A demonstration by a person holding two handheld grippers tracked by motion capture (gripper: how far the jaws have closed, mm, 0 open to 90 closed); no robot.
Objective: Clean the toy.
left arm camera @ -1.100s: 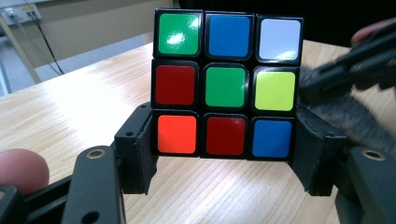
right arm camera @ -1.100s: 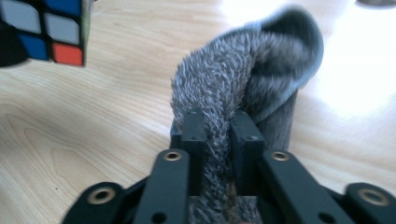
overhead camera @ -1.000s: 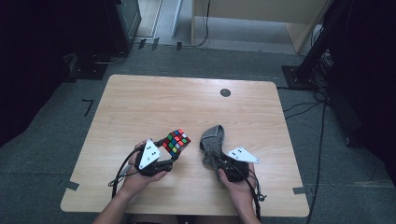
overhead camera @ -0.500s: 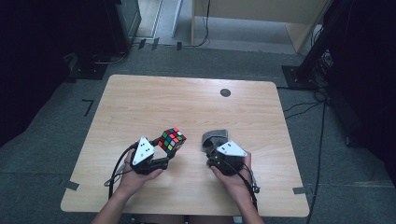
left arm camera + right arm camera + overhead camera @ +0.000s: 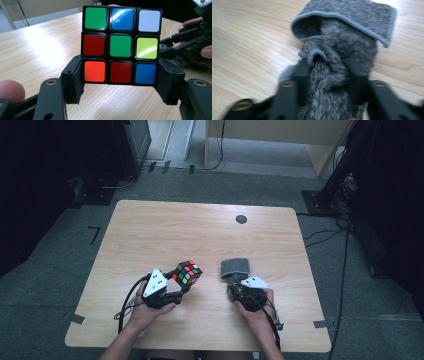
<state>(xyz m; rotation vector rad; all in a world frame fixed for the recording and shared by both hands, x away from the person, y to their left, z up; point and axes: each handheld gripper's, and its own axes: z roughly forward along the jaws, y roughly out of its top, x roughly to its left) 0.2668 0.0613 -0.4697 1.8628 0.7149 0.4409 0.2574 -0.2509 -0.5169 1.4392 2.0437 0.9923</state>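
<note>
Now, entries run from largest item to smallest.
Table (image 5: 150, 235): pale wood; both working items sit in its near half, toward 6 o'clock.
Cloth (image 5: 235, 267): grey, fuzzy, folded; lies at about 5 o'clock from table centre, its near end bunched between the right jaws.
Cube (image 5: 187, 273): colour puzzle, lifted off the wood at about 7 o'clock, scrambled face toward the left gripper view.
Left gripper (image 5: 176, 285): clamped on the cube's lower row, pads on two opposite sides.
Right gripper (image 5: 329, 77): jaws just narrowed onto the cloth; pile squeezed between them.
Step, judged: securing the cloth to wipe the cube.
Next move: lift the cloth, bring it toward 9 o'clock against a cube face; keep the cube steady.
</note>
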